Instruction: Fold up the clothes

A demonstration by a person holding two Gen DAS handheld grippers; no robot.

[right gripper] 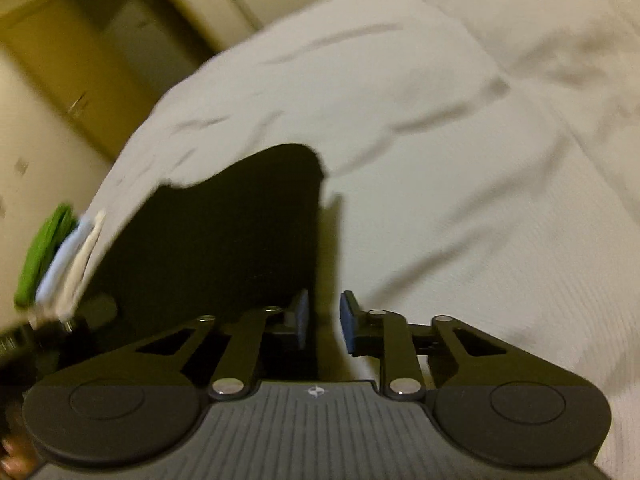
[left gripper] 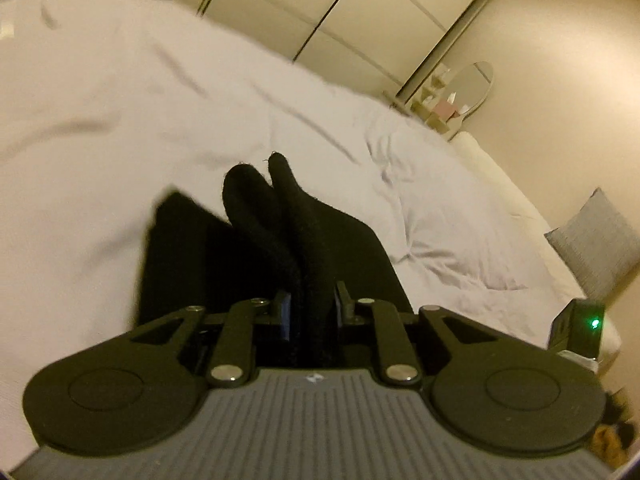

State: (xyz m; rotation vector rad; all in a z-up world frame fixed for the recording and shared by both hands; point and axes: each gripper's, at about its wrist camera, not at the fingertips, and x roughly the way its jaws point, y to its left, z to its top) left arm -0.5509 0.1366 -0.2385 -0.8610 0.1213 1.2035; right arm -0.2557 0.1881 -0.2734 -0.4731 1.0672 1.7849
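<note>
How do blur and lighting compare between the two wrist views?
Left wrist view: dim warm light, the black garment fairly sharp, the white bedding smeared at far left. Right wrist view: motion blur throughout, the black garment only a soft-edged dark shape, folded stack streaked.

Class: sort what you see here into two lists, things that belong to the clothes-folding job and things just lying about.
Job:
black garment
left hand-held gripper, shut on it
right hand-held gripper, open
folded pile

Lying about:
mirror
grey cushion
wardrobe
</note>
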